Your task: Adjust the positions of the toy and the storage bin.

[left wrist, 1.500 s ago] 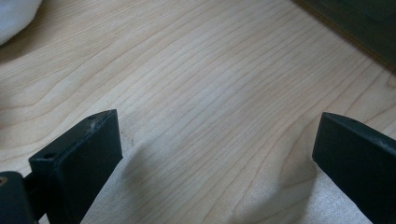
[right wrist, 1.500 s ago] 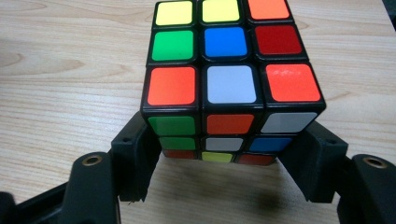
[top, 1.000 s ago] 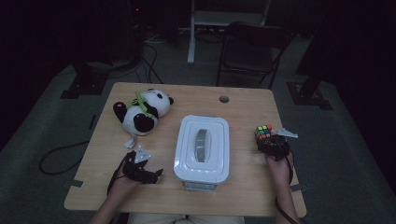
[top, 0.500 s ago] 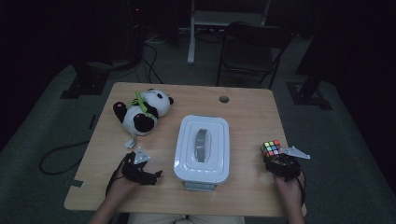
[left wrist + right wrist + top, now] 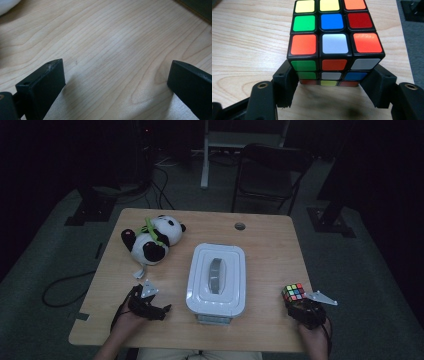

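Multicoloured scrambled cube point(image 5: 335, 40) w/ black edges – clamped in right hand-held gripper point(image 5: 334, 82), left hand-held gripper point(image 5: 115, 82) apart

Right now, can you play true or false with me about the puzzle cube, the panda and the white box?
1. The right tool has the puzzle cube between its jaws. True.
2. The cube sits inside the white box. False: the lid is on the box, and the cube is near the table's right edge, apart from the box.
3. The toy panda lies on the table to the left of the box. True.
4. The left tool is gripping the panda. False: its jaws stand open over bare wood with nothing between them.
5. The cube's top middle sticker is blue. True.
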Motion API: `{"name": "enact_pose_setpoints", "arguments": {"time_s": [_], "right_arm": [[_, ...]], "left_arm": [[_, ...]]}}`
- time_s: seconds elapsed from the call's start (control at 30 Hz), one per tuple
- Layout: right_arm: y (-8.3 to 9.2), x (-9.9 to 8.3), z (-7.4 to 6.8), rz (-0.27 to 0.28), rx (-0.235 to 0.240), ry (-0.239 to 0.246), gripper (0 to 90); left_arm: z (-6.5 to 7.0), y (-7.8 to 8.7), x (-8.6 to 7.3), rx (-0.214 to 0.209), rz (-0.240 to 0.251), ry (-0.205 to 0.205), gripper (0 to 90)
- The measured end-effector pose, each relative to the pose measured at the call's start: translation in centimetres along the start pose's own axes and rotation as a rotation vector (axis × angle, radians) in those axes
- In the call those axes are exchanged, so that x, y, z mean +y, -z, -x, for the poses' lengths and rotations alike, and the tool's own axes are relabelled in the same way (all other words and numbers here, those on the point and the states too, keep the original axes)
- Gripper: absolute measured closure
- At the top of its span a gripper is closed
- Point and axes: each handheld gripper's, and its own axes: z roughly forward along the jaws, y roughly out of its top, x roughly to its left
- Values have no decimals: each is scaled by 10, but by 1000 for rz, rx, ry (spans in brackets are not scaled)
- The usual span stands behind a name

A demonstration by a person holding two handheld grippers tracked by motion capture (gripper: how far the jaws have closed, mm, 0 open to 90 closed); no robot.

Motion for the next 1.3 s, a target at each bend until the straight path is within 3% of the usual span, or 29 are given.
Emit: {"name": "enact_pose_setpoints", "arguments": {"time_s": [0.23, 0.37, 0.67, 0.9, 0.97, 1.3], "right_arm": [[2, 0, 3, 1, 19, -6, 326], [6, 3, 3, 23, 29, -2, 235], [31, 24, 2, 145, 16, 29, 202], [39, 45, -16, 203, 76, 75, 190], [37, 49, -22, 212, 112, 93, 138], [25, 59, -56, 218, 210, 180, 140]], "left_arm": [[-2, 1, -1, -4, 5, 5, 21], [-3, 0, -2, -6, 5, 11, 21], [-5, -1, -1, -24, -3, 25, 22], [-5, -1, -1, -27, -4, 22, 21], [-6, -1, -1, -30, -4, 20, 21], [-6, -1, -1, -29, -5, 21, 21]]}}
